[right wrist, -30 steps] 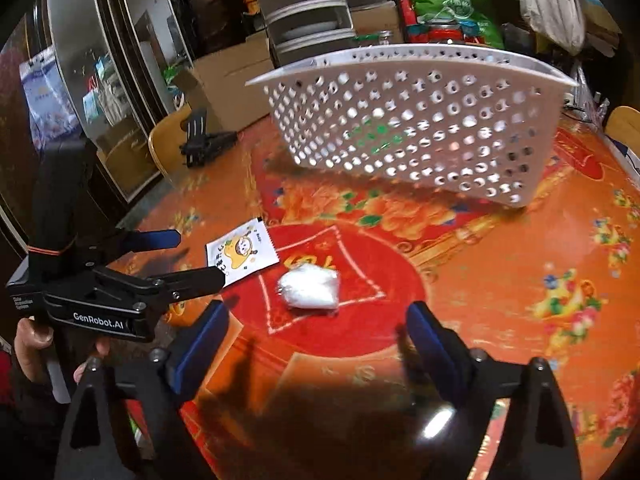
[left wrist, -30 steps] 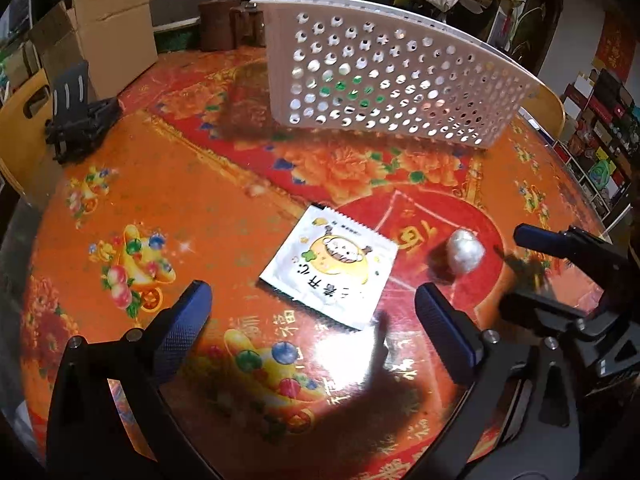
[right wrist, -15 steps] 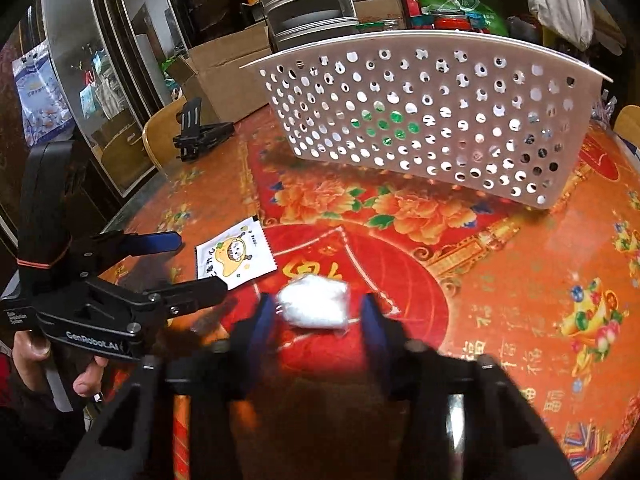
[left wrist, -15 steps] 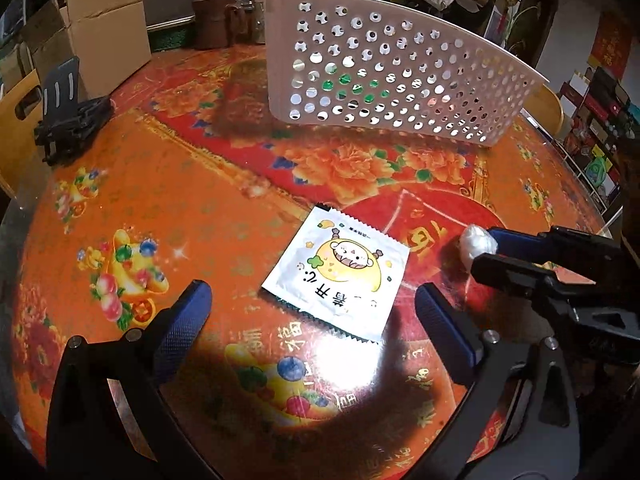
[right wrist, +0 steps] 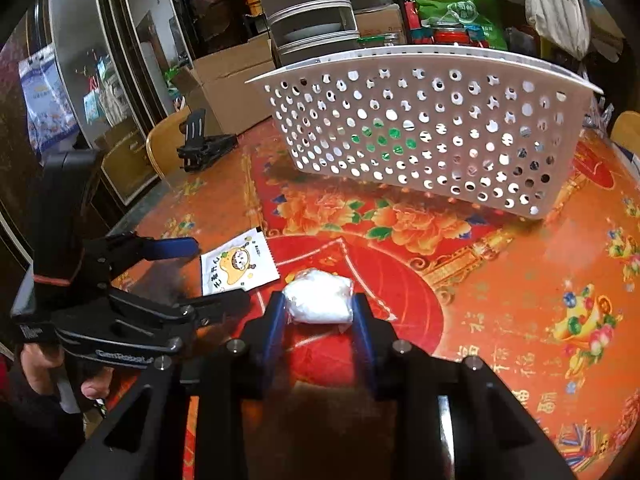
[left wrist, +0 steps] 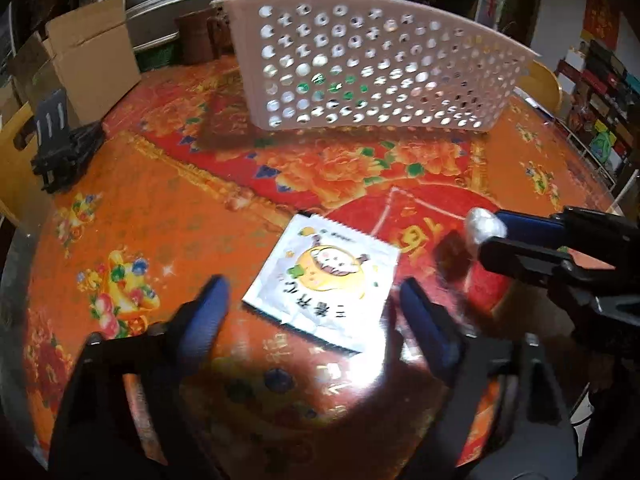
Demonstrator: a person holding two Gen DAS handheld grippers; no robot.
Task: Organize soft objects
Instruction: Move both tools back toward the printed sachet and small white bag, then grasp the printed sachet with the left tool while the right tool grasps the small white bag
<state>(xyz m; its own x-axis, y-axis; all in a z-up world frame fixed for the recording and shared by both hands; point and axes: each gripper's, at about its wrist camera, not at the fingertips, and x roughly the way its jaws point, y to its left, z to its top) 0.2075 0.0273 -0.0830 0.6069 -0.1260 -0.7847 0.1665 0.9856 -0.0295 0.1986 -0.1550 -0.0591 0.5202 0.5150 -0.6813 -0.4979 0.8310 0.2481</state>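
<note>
The right gripper (right wrist: 319, 306) points downward at a slant over the table, its blue pads pressed against both sides of a small white wrapped bundle (right wrist: 318, 297); the jaws have just been closing and now pinch it. In the left wrist view the same bundle (left wrist: 483, 227) shows at the tip of the right gripper (left wrist: 490, 236), which reaches in from the right edge, over the red medallion of the tablecloth (left wrist: 168, 216); whether the bundle rests on the cloth or is lifted off it cannot be told. The left gripper (left wrist: 314, 312) also tilts steeply down toward the table, its two blue fingers (left wrist: 204, 320) blurred and standing either side of the near edge of a flat white sachet (left wrist: 326, 280) printed with a yellow cartoon figure. Its jaws have just been closing yet stay spread, and the pads do not press on the sachet, which lies flat on the cloth. In the right wrist view the sachet (right wrist: 239, 266) lies just left of the bundle, with the left gripper (right wrist: 208, 272) beside it, and a hand (right wrist: 44, 372) grips the tool's handle at the lower left. A white perforated plastic basket (left wrist: 372, 68) stands at the far side of the table, well apart from both soft items. A black folding stand (left wrist: 60, 140) sits at the table's left edge, near a cardboard box (left wrist: 92, 60).
</note>
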